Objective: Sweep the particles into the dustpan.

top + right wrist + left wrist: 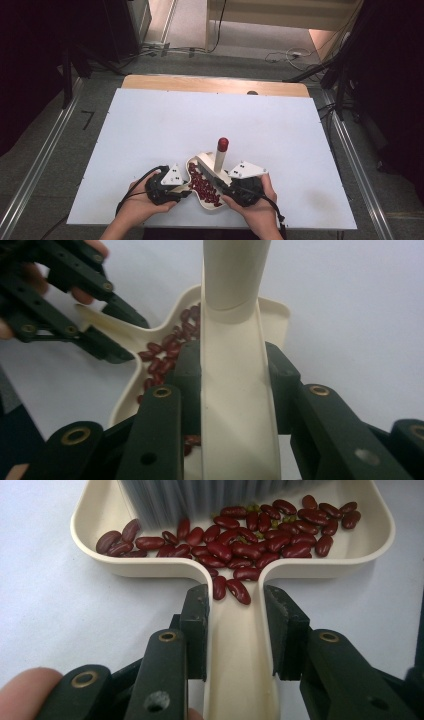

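Observation:
A cream dustpan (206, 205) lies near the table's front edge with several red kidney beans (202, 187) in it. My left gripper (186, 189) is shut on its handle (240, 650), one jaw on each side, and two beans (250, 535) from the pile have slid into the handle channel. A cream brush (218, 160) with a red tip stands tilted over the pan, its grey bristles (200, 495) at the pan's far wall. My right gripper (223, 186) is shut on the brush's body (235, 390). Past it I see the pan (277, 315), the beans (167, 352) and the left gripper (131, 340).
The white table top (150, 130) spreads wide beyond the pan, with a wooden strip (200, 82) along its far edge. Metal rails (45, 160) run along both sides of the table. Cables (280, 55) lie on the floor behind.

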Demonstrator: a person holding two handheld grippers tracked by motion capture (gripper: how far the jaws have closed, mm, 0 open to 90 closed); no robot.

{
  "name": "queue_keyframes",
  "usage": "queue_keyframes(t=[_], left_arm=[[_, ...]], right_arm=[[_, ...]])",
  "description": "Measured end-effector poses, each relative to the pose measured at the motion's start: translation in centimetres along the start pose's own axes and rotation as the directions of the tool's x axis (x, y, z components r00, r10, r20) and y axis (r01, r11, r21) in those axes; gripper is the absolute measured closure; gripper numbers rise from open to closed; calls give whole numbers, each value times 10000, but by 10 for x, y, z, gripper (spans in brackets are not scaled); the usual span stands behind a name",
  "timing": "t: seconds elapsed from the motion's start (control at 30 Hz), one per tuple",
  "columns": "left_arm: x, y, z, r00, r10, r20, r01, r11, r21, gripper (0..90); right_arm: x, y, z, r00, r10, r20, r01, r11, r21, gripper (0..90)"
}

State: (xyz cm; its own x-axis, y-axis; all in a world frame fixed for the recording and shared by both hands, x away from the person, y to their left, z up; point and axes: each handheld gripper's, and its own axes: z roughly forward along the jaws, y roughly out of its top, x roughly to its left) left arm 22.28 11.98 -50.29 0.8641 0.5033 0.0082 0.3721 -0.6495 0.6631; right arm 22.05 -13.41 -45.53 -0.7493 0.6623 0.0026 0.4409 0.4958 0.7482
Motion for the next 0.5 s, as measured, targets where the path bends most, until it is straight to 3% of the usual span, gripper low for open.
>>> queue_keyframes(t=[0.07, 0.3, 0.5], left_arm=[[1, -2, 1, 10000, -38, 55, 38, 10000, -54, 664], [2, -3, 2, 10000, -39, -27, 39, 9995, -308, 665], [2, -6, 6, 9997, -232, -88, 226, 9974, -679, 666]], right_arm=[[0, 2, -3, 9998, 81, -180, -84, 9999, -127, 653], [-27, 2, -23, 9969, 662, 425, -632, 9957, -682, 653], [-49, -4, -26, 9895, 1207, 793, -1145, 9903, -783, 653]])
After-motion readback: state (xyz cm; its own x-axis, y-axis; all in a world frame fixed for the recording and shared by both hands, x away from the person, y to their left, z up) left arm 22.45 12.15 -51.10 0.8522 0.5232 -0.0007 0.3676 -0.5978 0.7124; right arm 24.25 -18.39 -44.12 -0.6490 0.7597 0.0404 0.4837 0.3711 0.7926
